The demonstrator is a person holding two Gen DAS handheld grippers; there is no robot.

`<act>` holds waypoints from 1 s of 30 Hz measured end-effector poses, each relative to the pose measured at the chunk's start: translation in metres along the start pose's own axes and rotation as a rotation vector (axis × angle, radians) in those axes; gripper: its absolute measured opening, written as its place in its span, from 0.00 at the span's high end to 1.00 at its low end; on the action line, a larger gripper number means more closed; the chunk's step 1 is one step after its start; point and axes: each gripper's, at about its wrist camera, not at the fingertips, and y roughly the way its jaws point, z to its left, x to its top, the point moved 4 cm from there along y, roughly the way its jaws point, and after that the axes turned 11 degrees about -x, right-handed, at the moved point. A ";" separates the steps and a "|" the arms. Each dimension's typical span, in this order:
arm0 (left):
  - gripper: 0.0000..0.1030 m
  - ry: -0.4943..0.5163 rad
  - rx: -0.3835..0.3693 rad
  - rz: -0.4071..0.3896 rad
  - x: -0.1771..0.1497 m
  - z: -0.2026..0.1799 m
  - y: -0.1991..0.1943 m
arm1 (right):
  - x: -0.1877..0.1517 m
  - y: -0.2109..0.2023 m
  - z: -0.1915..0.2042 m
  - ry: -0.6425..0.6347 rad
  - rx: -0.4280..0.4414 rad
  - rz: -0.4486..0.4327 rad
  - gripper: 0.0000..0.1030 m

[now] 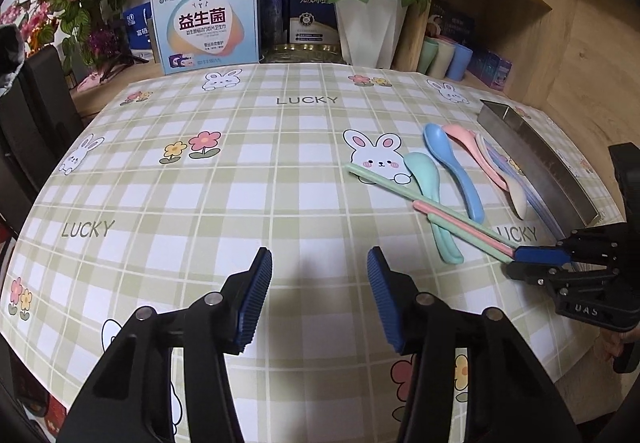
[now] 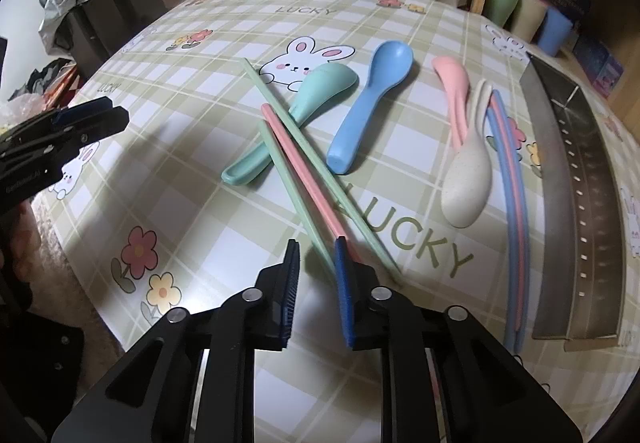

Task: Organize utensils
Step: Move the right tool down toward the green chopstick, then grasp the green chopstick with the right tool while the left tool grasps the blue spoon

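Utensils lie on the checked tablecloth: a green spoon [image 2: 308,111], a blue spoon [image 2: 368,107], a pink spoon [image 2: 454,91], a cream spoon [image 2: 468,179], two green chopsticks [image 2: 304,147], a pink chopstick [image 2: 304,179] and a blue and pink pair [image 2: 508,171]. My right gripper [image 2: 318,255] is open, its fingers around the near end of a green chopstick, the pink one beside its right finger. My left gripper [image 1: 320,263] is open and empty, left of the utensils [image 1: 440,179]. The right gripper also shows in the left wrist view [image 1: 532,259].
A long metal tray [image 2: 576,179] lies right of the utensils by the table's right edge. Boxes [image 1: 208,27], a white flower pot [image 1: 368,31] and pastel cups [image 1: 444,55] stand at the back. A dark chair [image 2: 104,11] stands at the left.
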 end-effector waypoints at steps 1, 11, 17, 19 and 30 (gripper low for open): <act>0.53 -0.001 -0.003 -0.001 0.000 0.000 0.000 | 0.000 0.001 0.001 -0.001 0.004 0.007 0.85; 0.53 -0.015 -0.022 0.001 -0.002 0.000 -0.001 | -0.001 0.008 0.010 0.004 0.005 0.040 0.88; 0.53 -0.011 -0.031 0.001 -0.003 -0.003 -0.004 | 0.000 0.009 0.012 0.010 -0.009 0.019 0.90; 0.53 -0.019 -0.042 0.001 -0.004 -0.002 -0.006 | -0.001 0.008 0.011 0.033 -0.001 0.007 0.92; 0.54 -0.022 -0.101 0.060 -0.005 -0.015 -0.001 | 0.002 -0.024 -0.012 0.242 0.122 -0.138 0.94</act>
